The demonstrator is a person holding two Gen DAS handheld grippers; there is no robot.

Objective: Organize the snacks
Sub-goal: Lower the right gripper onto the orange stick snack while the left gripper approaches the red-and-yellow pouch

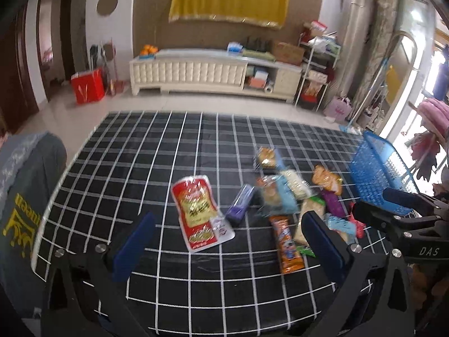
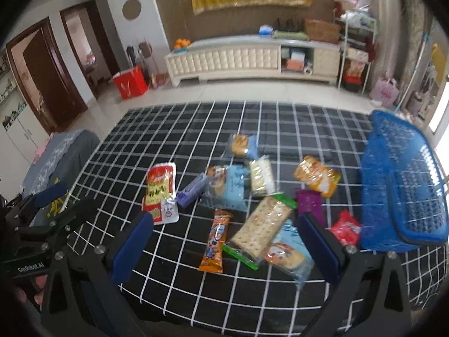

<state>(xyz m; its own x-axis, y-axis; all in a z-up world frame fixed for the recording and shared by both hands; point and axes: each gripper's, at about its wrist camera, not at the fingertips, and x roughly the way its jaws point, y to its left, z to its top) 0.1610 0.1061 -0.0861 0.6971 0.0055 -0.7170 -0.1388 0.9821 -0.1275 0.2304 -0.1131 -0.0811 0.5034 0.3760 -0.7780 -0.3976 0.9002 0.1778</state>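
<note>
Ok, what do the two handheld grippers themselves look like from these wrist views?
Both match: a black angular frame with silver round bolts and two flat fingers padded in dark blue. The left gripper shows its pads at each side; seen from the right wrist its body carries white "CenRobot.AI" lettering. The right gripper is built alike, and its body reads "DAS" in the left view. No cables show.

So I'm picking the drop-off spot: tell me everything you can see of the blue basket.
The blue basket looks like plastic, with lattice walls and a solid rim. It sits on the checked tablecloth at the table's far right corner, apparently tilted, and no snacks show inside. A red packet lies against its near left corner. Neither gripper touches it.
</note>
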